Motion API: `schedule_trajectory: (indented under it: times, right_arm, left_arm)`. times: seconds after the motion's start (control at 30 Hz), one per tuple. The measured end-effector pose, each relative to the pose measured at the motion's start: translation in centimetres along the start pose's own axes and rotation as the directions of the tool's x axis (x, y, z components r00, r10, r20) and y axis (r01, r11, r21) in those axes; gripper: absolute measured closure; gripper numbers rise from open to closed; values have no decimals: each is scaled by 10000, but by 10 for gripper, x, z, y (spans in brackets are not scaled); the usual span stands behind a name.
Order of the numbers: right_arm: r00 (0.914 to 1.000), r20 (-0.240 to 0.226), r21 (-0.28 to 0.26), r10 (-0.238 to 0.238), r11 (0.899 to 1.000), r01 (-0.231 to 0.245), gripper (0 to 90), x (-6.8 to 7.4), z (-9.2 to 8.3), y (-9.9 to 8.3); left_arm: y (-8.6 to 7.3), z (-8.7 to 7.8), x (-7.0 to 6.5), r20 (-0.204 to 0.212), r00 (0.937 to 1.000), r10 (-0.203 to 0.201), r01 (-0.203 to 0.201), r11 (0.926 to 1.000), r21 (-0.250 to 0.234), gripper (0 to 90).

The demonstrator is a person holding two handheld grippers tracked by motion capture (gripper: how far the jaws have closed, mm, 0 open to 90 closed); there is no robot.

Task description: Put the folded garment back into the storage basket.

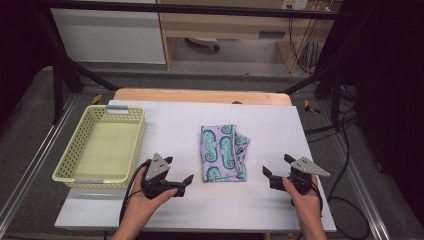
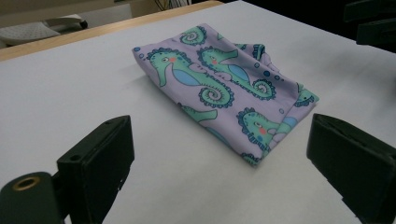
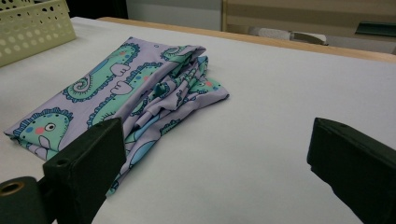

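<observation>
- at the left edge of the table [image 1: 220, 210] sits a pale yellow basket [image 1: 75, 150], rectangular, with perforated plastic walls and nothing inside it.
- your left gripper [image 1: 178, 172] rests on the white sheet near the front edge, just right of the basket's front corner; its jaws are spread wide and hold nothing. a grey three-cornered plate sits on top of it and a black cable trails back along your wrist.
- the folded cloth [image 1: 224, 152] lies at the middle of the table, between your two grippers and apart from both. it is soft, thin fabric, lilac, printed with green and blue seahorses, folded into a rough rectangle. its left side is flat and smooth; its right side is bunched into loose, crumpled layers.
- in the left gripper view the cloth [image 2: 224, 88] lies ahead of the black, blocky jaws, its near corner falling in the gap between them but not touching either.
- in the right gripper view the cloth [image 3: 135, 93] lies ahead and toward the left jaw, its crumpled edge facing you.
- your right gripper [image 1: 278, 169] rests near the front right corner, jaws spread wide, empty.
</observation>
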State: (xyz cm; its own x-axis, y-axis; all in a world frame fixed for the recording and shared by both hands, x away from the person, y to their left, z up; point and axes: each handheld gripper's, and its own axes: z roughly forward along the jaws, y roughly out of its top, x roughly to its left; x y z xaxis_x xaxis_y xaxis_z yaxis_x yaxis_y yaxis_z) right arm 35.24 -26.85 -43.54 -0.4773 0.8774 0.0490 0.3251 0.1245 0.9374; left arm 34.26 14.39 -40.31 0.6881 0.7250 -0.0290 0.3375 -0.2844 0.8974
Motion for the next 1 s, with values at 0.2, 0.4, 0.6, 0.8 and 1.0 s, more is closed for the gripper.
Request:
schedule_trajectory:
  times: [0.2,0.4,0.6,0.8,1.0]
  right_arm:
    - [9999,19,341,-135,9993,134,48,0,4,-2]
    - [9996,-14,415,-273,9988,273,46,5,5,-1]
    - [9994,66,363,-352,9987,349,45,10,0,-2]
    - [9986,68,583,-533,9969,528,45,10,2,-5]
    - [9981,90,548,-614,9966,608,45,9,3,-3]
  left_arm:
    - [9,22,-1,242,9992,304,-309,9992,242,97]
    - [13,39,-2,262,9992,296,-307,9986,425,110]
    - [13,48,-3,-22,9975,705,-702,9953,664,121]
    - [10,54,-2,1,9983,575,-572,9942,907,148]
    - [-3,65,-13,390,9961,791,-841,9850,1505,185]
